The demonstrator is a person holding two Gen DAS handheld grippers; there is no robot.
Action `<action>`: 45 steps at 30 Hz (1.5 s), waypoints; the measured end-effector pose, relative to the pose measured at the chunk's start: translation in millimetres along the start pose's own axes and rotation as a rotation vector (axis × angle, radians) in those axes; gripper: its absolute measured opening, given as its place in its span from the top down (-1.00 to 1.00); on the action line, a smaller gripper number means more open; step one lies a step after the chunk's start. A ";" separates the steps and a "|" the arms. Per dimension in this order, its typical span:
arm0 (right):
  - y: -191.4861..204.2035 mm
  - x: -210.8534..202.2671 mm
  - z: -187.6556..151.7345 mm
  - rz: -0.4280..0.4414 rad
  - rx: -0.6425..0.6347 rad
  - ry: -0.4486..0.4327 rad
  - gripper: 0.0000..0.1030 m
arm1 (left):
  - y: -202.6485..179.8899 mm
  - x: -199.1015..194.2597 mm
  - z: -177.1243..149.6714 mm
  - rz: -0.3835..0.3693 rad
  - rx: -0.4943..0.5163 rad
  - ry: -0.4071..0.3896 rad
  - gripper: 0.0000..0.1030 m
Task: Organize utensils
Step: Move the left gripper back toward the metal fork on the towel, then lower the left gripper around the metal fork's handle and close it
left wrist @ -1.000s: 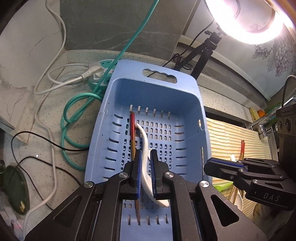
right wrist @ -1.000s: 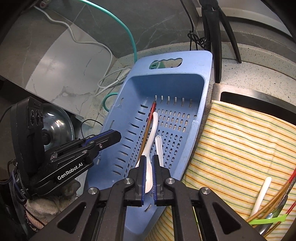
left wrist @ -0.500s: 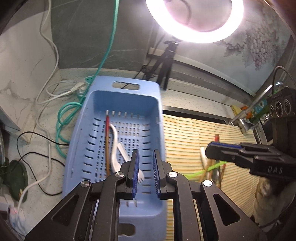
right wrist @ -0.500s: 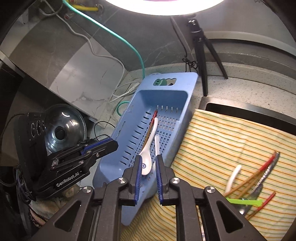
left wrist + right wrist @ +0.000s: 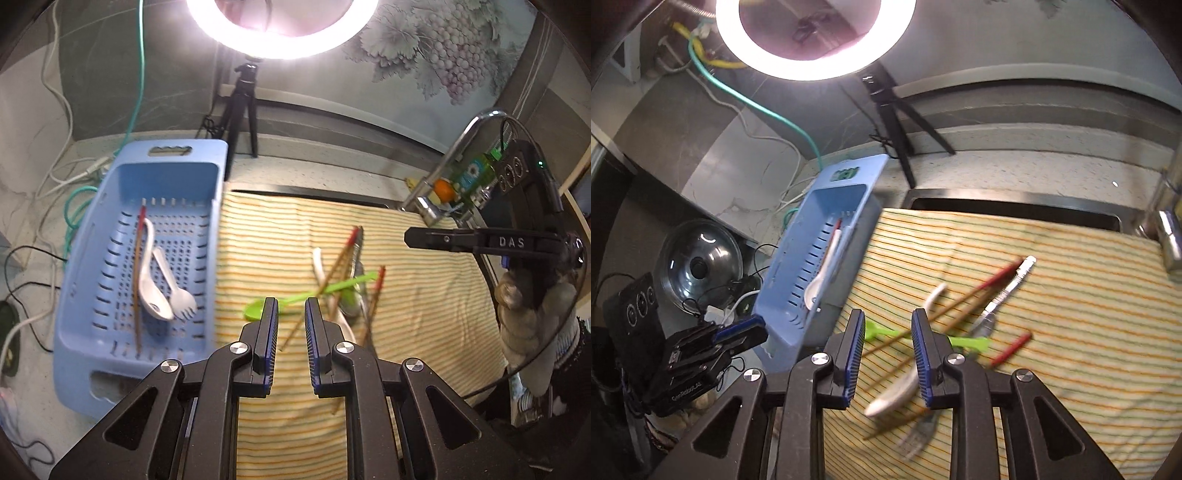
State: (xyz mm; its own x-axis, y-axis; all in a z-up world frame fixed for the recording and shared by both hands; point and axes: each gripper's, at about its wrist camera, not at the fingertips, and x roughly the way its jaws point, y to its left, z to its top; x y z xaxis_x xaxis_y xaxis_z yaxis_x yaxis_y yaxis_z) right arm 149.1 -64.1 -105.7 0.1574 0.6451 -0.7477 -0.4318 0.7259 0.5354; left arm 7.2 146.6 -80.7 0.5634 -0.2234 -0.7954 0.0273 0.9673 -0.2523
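Striped cloth [image 5: 424, 332] w/ utensil pile [image 5: 343, 284], blue basket [image 5: 92, 350] beside.

From my left camera, the white letters "DAS" stand on the black side of my right hand-held gripper [image 5: 413, 238]. On my left hand-held gripper [image 5: 753, 334], the faint printing is too blurred to read.

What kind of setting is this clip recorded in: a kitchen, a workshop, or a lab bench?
Most likely a home kitchen counter set up for filming. A metal faucet stands over a sink covered by a striped cloth, a blue utensil basket sits beside it, and a ring light on a tripod stands behind.
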 end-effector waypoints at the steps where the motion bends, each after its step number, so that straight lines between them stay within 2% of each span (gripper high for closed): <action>1: -7.6 -1.6 -2.6 0.001 0.014 0.006 0.54 | -5.3 2.0 -4.8 -0.006 -0.003 0.005 0.75; 6: -33.8 -4.5 -15.0 -0.012 0.058 0.027 0.54 | -25.0 10.8 -24.9 -0.057 -0.021 0.038 0.74; 8: -40.3 -4.5 -19.4 -0.006 0.067 0.038 0.54 | -34.5 14.8 -32.5 -0.056 -0.015 0.053 0.66; 16: -54.4 12.2 -28.5 0.036 0.103 0.100 0.54 | -68.3 39.8 -63.6 -0.085 0.023 0.124 0.65; 22: -56.4 33.4 -32.6 0.078 0.123 0.166 0.54 | -85.3 57.6 -79.3 -0.075 0.052 0.165 0.65; 30: -51.1 58.4 -42.6 0.112 0.117 0.252 0.55 | -90.9 76.6 -90.6 -0.034 0.079 0.210 0.63; 32: -51.2 64.2 -46.1 0.113 0.118 0.273 0.55 | -92.7 80.0 -92.3 -0.029 0.083 0.217 0.38; 33: -51.4 67.3 -48.1 0.108 0.119 0.282 0.55 | -93.2 80.3 -92.8 -0.023 0.085 0.218 0.35; 45: -55.0 85.8 -58.6 0.112 0.139 0.330 0.61 | -103.1 94.6 -87.7 -0.011 0.123 0.230 0.35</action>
State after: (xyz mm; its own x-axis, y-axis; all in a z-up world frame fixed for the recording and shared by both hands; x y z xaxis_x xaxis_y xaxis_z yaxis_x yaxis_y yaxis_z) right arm 134.3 -62.6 -222.2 -0.1884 0.6276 -0.7554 -0.3014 0.6951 0.6527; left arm -14.7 15.2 -178.2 0.3600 -0.2415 -0.9012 0.1403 0.9689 -0.2037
